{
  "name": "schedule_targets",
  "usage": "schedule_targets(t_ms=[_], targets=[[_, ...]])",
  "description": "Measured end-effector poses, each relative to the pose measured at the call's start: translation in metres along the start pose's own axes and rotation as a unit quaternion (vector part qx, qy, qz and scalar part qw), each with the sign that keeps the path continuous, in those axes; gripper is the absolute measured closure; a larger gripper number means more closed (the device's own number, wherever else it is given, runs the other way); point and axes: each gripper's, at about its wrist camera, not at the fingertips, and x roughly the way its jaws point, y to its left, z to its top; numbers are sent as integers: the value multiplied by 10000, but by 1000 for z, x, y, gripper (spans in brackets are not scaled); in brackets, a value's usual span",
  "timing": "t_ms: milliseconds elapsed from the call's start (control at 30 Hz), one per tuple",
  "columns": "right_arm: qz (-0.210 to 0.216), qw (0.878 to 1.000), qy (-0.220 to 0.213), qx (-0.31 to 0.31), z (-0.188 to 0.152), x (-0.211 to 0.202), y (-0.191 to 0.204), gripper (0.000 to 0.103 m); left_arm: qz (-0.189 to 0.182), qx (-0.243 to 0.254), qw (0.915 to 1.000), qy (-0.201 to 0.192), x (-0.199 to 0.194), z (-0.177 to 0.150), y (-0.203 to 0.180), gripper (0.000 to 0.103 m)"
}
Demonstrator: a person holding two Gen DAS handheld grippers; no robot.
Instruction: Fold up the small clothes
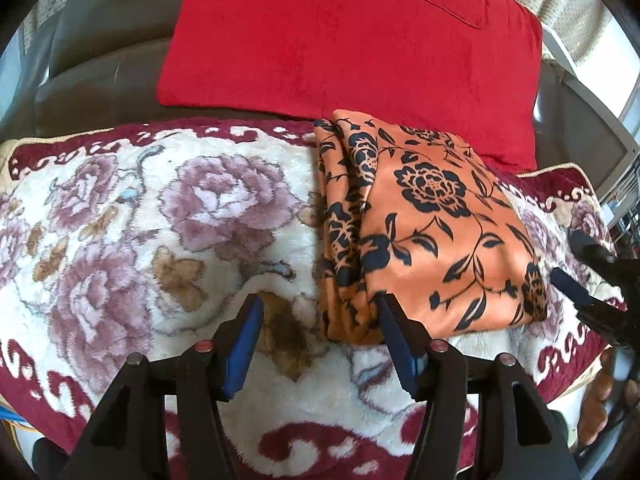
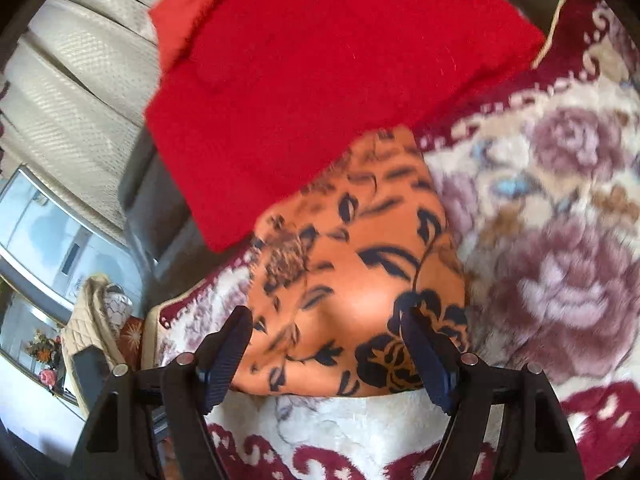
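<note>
One folded orange satin garment with a black floral print lies on the plush cream blanket with mauve roses and maroon border, its far edge touching the red velvet cushion. I hold my left gripper wide open at the garment's near left corner; its right finger touches the folded edge, its left finger rests over the blanket. My right gripper is likewise spread, empty, straddling the garment's near edge. Behind the cushion stands a grey leather sofa back.
</note>
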Motion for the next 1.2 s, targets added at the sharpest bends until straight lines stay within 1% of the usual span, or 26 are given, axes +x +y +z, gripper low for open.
schedule_targets(t_ms=[67, 133, 267, 300, 333, 400, 433, 467, 500, 567, 633, 667, 733, 800, 833, 867, 900, 967, 1000, 1033, 1067, 1200], targets=[[-135, 9998, -107, -119, 10, -7, -4, 23, -7, 31, 10000, -16, 5, 5, -5, 42], [-265, 9996, -58, -47, 25, -5, -17, 23, -94, 58, 9999, -12, 12, 9, -10, 42], [-233, 9977, 475, 430, 54, 28, -68, 23, -10, 144, 9997, 187, 35, 11, -19, 42], [-225, 9971, 543, 476, 59, 34, -74, 23, 9, 162, 9996, 225, 39, 11, -20, 42], [-142, 9965, 642, 521, 64, 43, -79, 22, 11, 182, 9995, 244, 43, 10, -20, 42], [307, 9919, 1014, 698, 72, 65, -88, 22, 14, 202, 9994, 271, 49, 9, -19, 42], [488, 9884, 1249, 719, 72, 77, -90, 26, 1, 197, 9993, 305, 52, 9, -19, 42], [390, 9864, 1512, 513, 66, 89, -88, 55, 3, 195, 9993, 319, 54, 9, -18, 42], [328, 9860, 1594, 369, 61, 93, -85, 57, -4, 205, 9993, 324, 55, 8, -18, 41], [338, 9889, 1394, 374, 59, 86, -86, 60, -38, 234, 9992, 308, 57, 8, -17, 40], [306, 9899, 1346, 332, 61, 84, -85, 60, -47, 260, 9992, 310, 58, 8, -16, 40], [286, 9900, 1357, 272, 63, 83, -82, 58, -37, 295, 9991, 304, 58, 8, -17, 40], [310, 9903, 1333, 257, 72, 82, -78, 50, -47, 314, 9990, 308, 60, 9, -17, 40], [252, 9930, 1108, 330, 88, 81, -80, 39, -75, 266, 9990, 343, 62, 10, -16, 40], [245, 9941, 978, 406, 96, 82, -83, 31, -72, 261, 9990, 348, 62, 10, -17, 39], [209, 9946, 881, 507, 106, 86, -85, 27, -62, 260, 9990, 348, 63, 11, -18, 39], [228, 9939, 900, 601, 115, 95, -87, 27, -50, 260, 9991, 345, 63, 11, -18, 38], [286, 9903, 1167, 691, 127, 123, -91, 27, -54, 273, 9990, 344, 64, 11, -19, 38], [282, 9894, 1266, 649, 131, 133, -90, 31, -62, 272, 9990, 349, 64, 11, -19, 38], [224, 9898, 1337, 447, 134, 140, -85, 53, -77, 262, 9990, 351, 64, 11, -18, 38], [9, 9909, 1330, 206, 136, 141, -79, 63, -94, 253, 9990, 350, 64, 10, -17, 38], [-356, 9914, 1257, 26, 136, 135, -73, 63, -66, 237, 9990, 363, 65, 10, -16, 37]])
